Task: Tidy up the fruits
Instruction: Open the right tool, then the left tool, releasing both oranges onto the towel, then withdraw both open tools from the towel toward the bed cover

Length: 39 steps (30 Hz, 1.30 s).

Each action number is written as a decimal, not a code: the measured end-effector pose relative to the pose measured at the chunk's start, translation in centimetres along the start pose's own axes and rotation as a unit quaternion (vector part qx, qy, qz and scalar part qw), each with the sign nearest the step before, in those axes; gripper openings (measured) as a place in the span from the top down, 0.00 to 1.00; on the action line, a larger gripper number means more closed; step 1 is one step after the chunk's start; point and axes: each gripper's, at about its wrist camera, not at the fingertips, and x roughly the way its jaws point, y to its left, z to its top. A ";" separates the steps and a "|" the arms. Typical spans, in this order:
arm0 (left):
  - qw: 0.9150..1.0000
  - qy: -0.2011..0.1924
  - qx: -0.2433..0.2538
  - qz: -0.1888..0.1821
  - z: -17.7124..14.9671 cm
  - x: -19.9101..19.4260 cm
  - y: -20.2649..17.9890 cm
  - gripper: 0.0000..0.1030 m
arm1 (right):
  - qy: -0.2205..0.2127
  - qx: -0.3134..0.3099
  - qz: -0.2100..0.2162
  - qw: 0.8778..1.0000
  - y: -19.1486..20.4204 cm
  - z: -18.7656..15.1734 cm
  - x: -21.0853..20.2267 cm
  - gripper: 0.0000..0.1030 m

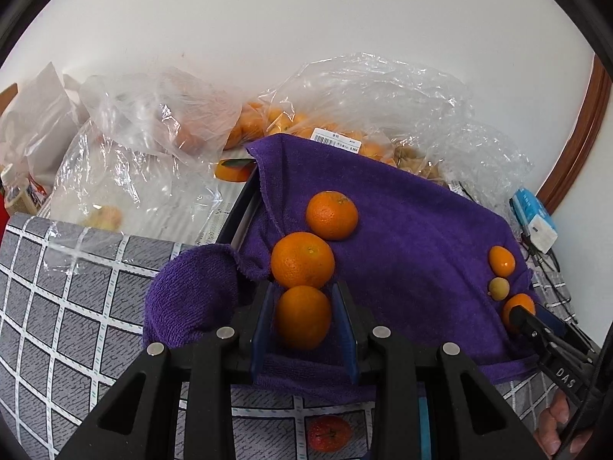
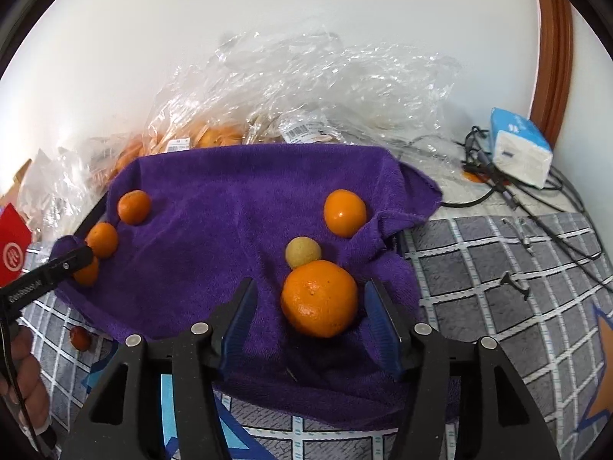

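While the left tool (image 1: 302, 316) is clamping an orange (image 1: 303, 316) at the near end of a row on the purple towel (image 1: 413, 237), the right tool (image 2: 310, 320) is standing unclenched around another orange (image 2: 319, 298); either fruit is risking rolling, nudging neighbours off.

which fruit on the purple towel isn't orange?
The small round pale yellow-tan fruit on the purple towel, just beyond the big orange between the right gripper's open jaws. Every other fruit on the towel is bright orange.
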 end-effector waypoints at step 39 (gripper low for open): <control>0.995 -0.076 0.048 -0.049 0.2 -10.7 -1.9 0.59 | 0.004 -0.001 0.018 1.000 0.0 -3.6 -9.8 0.47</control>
